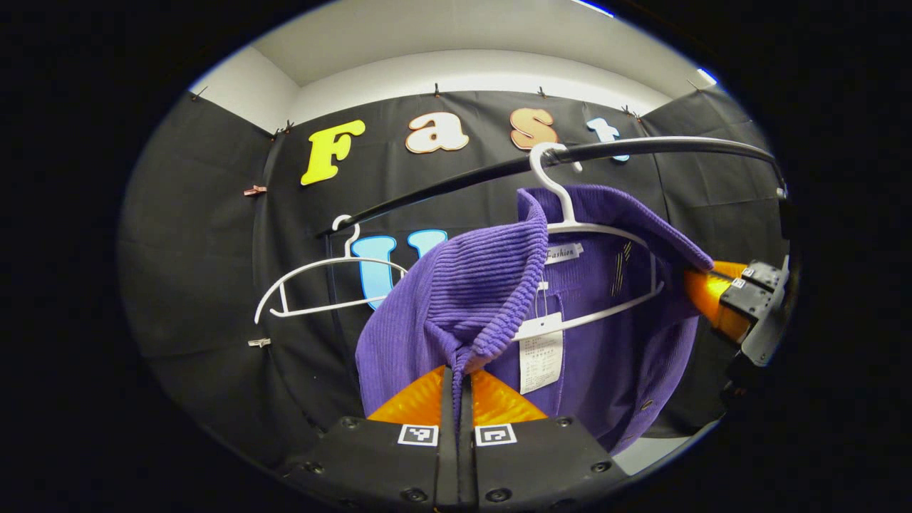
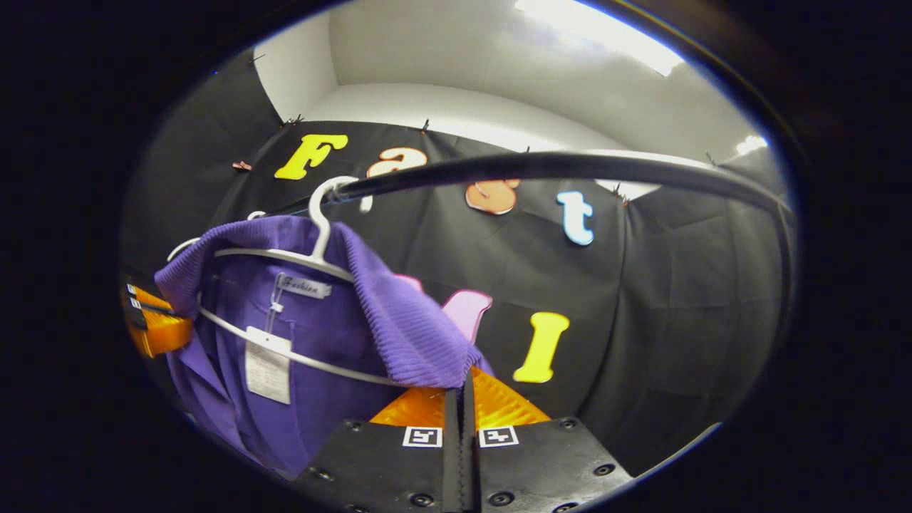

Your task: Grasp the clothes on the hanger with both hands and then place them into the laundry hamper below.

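A: Where's the purple shirt (image 1: 456, 306)?
B: On a white hanger (image 1: 570, 221) on the black rail (image 1: 641, 147), shoulders running along it, body hanging down.
A: The grippers?
B: Left gripper (image 1: 459, 374) pinches one collar end, right gripper (image 2: 462, 381) pinches the other; both clamped on fabric.

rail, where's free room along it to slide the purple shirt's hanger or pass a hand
The rail is bare to the right of the shirt's hanger in the right gripper view. In the left gripper view an empty hanger hangs on the other side. It is crowded at the purple shirt, where the left gripper and right gripper both pinch it.
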`<control>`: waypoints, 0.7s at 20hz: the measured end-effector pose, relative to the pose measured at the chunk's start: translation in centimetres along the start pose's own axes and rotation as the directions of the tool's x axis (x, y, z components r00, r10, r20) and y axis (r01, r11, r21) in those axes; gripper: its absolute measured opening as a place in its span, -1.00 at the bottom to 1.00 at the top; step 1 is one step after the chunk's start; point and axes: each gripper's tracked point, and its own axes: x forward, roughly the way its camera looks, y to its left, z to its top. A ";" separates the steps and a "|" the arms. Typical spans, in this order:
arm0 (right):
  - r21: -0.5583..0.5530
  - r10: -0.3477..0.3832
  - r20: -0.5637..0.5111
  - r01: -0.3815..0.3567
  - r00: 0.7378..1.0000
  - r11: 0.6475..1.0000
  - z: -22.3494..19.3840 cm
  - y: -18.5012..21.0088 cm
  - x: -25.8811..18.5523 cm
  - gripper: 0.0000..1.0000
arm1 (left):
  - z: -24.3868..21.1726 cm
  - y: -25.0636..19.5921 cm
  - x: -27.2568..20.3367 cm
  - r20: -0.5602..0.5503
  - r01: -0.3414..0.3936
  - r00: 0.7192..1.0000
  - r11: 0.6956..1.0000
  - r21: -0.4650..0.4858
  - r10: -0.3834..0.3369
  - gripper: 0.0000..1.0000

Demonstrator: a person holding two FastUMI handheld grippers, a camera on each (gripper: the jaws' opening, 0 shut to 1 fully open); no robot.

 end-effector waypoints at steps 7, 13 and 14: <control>-0.134 -0.140 0.104 0.154 0.985 0.979 0.8 -4.4 3.8 -0.92 | 3.9 -0.8 -0.9 0.036 0.024 0.999 1.000 -0.019 -0.023 -0.91; -0.245 -0.155 0.087 0.172 0.984 0.954 -3.1 -4.7 7.2 -0.92 | 4.7 -1.5 -1.1 0.037 0.051 0.998 0.998 -0.024 -0.050 -0.91; -0.258 -0.147 0.076 0.162 0.986 0.952 -4.1 -4.4 7.6 -0.92 | 4.8 -1.6 -1.1 0.038 0.054 0.998 0.998 -0.024 -0.053 -0.91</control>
